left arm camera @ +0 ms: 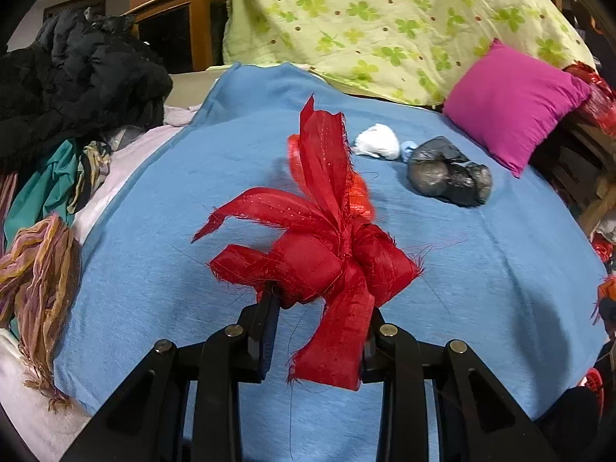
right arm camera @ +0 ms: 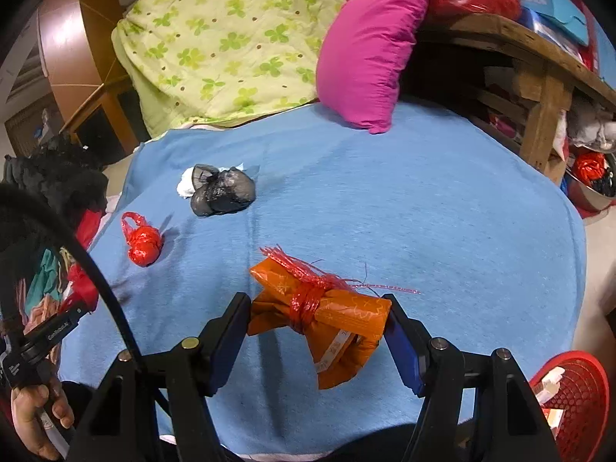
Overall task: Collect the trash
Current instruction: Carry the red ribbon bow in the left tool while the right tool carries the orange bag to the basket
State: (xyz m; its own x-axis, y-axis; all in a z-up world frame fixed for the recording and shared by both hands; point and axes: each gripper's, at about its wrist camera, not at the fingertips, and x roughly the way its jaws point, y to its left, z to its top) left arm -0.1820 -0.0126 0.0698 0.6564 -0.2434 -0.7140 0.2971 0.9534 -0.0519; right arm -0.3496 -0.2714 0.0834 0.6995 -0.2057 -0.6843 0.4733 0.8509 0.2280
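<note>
My left gripper (left arm camera: 321,308) is shut on a knotted red fabric scrap (left arm camera: 319,254) and holds it above the blue sheet (left arm camera: 481,288). My right gripper (right arm camera: 317,304) is shut on an orange paper bundle (right arm camera: 331,323) tied with red string, above the same sheet (right arm camera: 423,211). On the sheet lie a grey plastic bag (left arm camera: 448,173) (right arm camera: 223,190), a white wad (left arm camera: 377,141) (right arm camera: 186,184) beside it, and a small red knotted bag (right arm camera: 143,240). A red mesh basket (right arm camera: 573,400) sits at the lower right in the right wrist view.
A magenta pillow (left arm camera: 512,106) (right arm camera: 365,57) and a green flowered quilt (left arm camera: 385,19) lie at the sheet's far side. Dark and coloured clothes (left arm camera: 69,88) pile up on the left. A wooden table (right arm camera: 539,88) with clutter stands on the right.
</note>
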